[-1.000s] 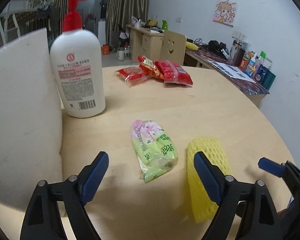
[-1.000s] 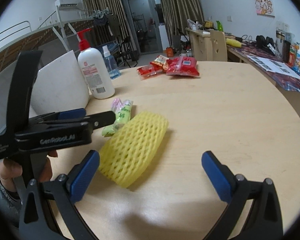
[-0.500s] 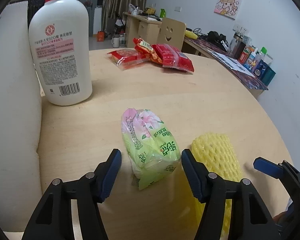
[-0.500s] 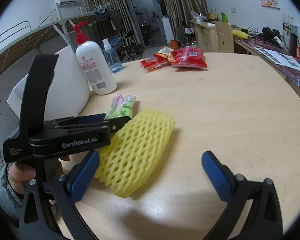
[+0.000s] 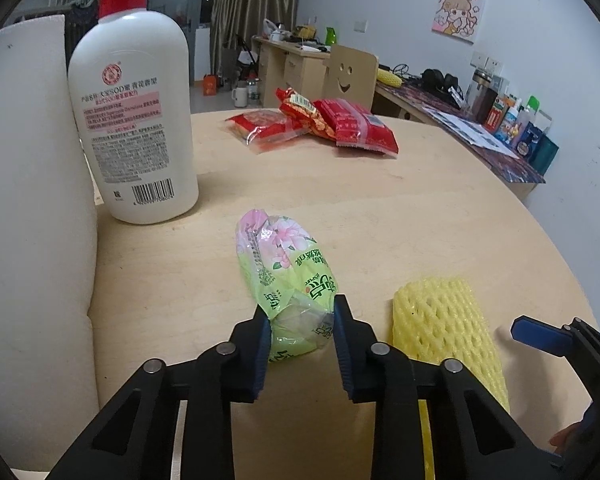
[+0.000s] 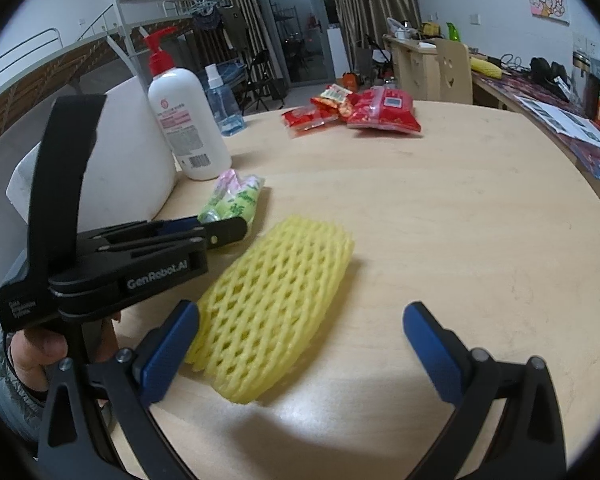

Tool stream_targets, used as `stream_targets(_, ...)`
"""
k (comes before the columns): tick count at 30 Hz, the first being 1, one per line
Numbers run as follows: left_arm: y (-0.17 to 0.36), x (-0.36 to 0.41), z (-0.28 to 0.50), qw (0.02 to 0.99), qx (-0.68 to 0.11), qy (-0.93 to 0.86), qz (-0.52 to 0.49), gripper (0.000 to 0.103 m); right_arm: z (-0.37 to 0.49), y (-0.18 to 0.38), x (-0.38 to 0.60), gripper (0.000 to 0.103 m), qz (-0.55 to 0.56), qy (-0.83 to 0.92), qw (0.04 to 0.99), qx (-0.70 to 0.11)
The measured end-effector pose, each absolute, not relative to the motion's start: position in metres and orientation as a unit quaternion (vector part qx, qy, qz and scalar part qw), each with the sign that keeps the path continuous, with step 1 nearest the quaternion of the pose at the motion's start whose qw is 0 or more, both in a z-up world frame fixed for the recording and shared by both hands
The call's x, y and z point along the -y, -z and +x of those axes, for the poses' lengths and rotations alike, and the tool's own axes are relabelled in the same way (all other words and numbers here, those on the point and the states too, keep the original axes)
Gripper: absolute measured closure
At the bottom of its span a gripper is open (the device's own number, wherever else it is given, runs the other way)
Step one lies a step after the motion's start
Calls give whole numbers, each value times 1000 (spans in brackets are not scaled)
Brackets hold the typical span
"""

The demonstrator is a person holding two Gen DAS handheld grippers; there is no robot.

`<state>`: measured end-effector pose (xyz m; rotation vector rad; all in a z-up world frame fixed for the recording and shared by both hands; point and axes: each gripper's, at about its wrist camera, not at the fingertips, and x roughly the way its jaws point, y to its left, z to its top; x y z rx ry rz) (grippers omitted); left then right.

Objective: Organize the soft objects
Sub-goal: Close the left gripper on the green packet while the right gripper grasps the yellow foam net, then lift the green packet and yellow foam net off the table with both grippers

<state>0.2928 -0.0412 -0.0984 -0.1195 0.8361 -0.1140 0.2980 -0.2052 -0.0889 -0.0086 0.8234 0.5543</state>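
A green and pink tissue pack [image 5: 284,264] lies on the round wooden table [image 5: 420,208]. My left gripper [image 5: 300,332] has its jaws closing, and both blue pads press the near end of the pack. From the right wrist view the left gripper [image 6: 224,232] sits low at the tissue pack [image 6: 236,196]. A yellow foam net sleeve [image 5: 440,320] lies just to the right of the pack. My right gripper [image 6: 300,316] stands open over the near end of the foam net [image 6: 276,300], its left pad beside the net and not gripping it.
A white lotion bottle [image 5: 136,120] with a red pump stands at the left beside a white foam board [image 5: 28,200]. A blue spray bottle [image 6: 222,104] is behind it. Red snack packets [image 5: 320,124] lie at the far side. A person's hand [image 6: 40,352] holds the left gripper.
My left gripper moved forward over the tissue pack and its jaws came together onto it. The right gripper stayed open near the foam net.
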Motion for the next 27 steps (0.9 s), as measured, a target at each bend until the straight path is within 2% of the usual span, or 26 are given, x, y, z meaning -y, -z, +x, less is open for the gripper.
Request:
stream_targets(2,96,41,291,915,-397,52,-54,76,300,90,204,1,-8,-260,880,-398)
stream_targets(7,91,44,285,922,-381,52,-39,76,304,95,199,14,-20,-255,875,-411)
stream_targets(10,91,45,284,922,-381,56,-35,76,306,98,196,18,-29,-255,872,-417)
stream_targets(14,90,44,283,923,-379,57,-36,76,307,99,193,35,-34,-256,869,-422)
stream_targets(16,90,44,283,924,-378,56,-34,76,307,98,194,52,-29,-263,866,-423)
stream_targets(18,89,45,281,924,-376,58,-32,76,307,99,193,64,-31,-262,867,-424)
stream_targets(21,89,46,279,925,-373,60,-27,76,306,97,195,87,-21,-261,870,-418)
stream_targets(22,89,47,279,926,-373,60,-25,76,305,96,196,90,-24,-258,874,-412)
stream_targets(27,87,48,274,928,-366,62,-18,76,302,90,205,91,-15,-255,881,-397)
